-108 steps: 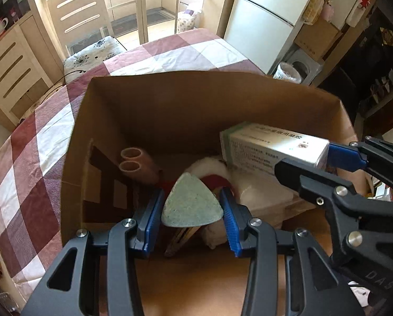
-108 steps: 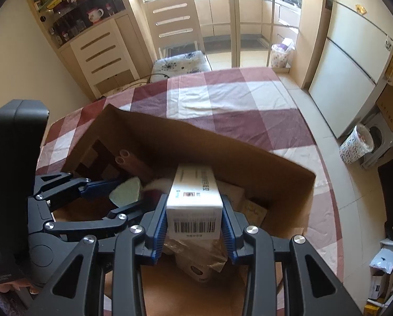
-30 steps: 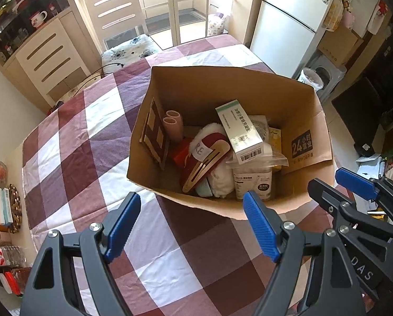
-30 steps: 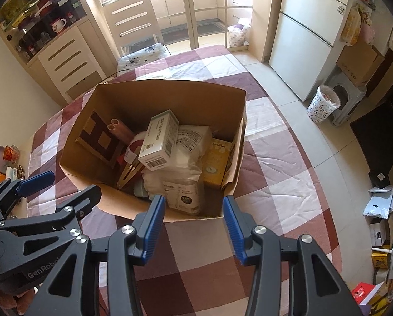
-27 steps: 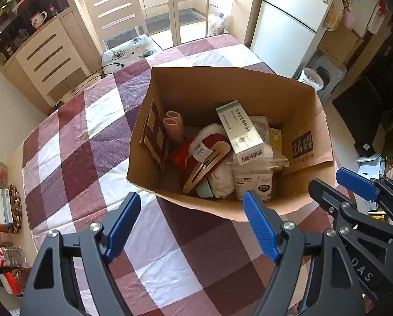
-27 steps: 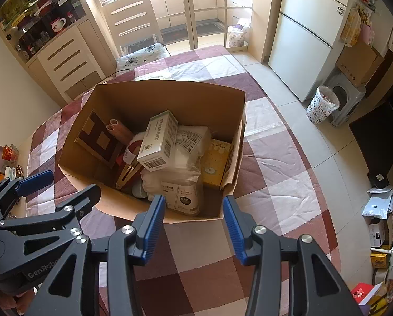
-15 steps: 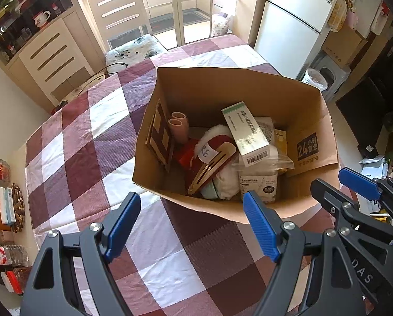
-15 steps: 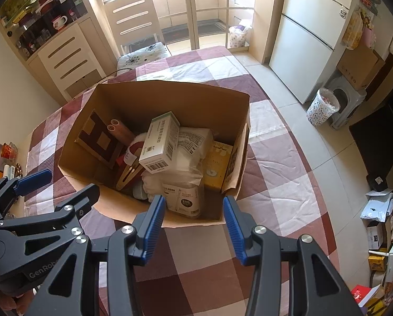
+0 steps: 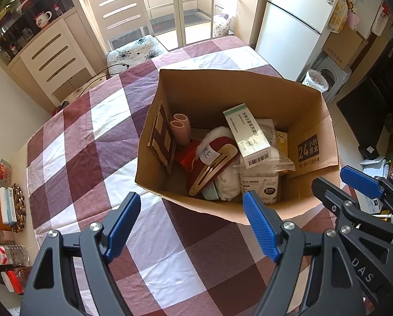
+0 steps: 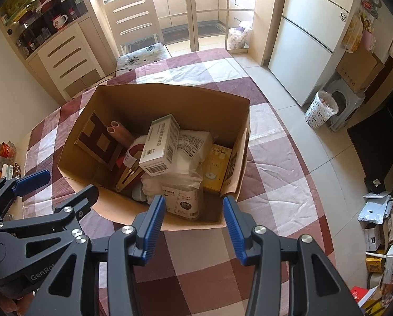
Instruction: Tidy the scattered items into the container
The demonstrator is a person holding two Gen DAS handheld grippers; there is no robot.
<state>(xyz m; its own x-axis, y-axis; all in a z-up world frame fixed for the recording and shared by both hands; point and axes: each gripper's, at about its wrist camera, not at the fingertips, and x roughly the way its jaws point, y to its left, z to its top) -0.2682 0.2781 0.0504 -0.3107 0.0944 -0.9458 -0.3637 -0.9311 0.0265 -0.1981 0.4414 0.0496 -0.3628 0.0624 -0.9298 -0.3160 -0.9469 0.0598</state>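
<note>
Cardboard box [image 9: 296, 100], brown and open-topped, sits on the checked-cloth bench [image 9: 91, 142], holding a white rectangular carton [image 9: 246, 137], 2 pink tubes [image 9: 179, 129] and a gold hair clip [image 9: 212, 171]. Left tool [image 9: 190, 226] and right tool [image 10: 193, 226], ribbed blue pads, both gape empty above the bench.

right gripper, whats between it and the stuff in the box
Only the cardboard box's near wall and a strip of checked tablecloth; the right gripper hovers open and empty, as the right wrist view shows.
</note>
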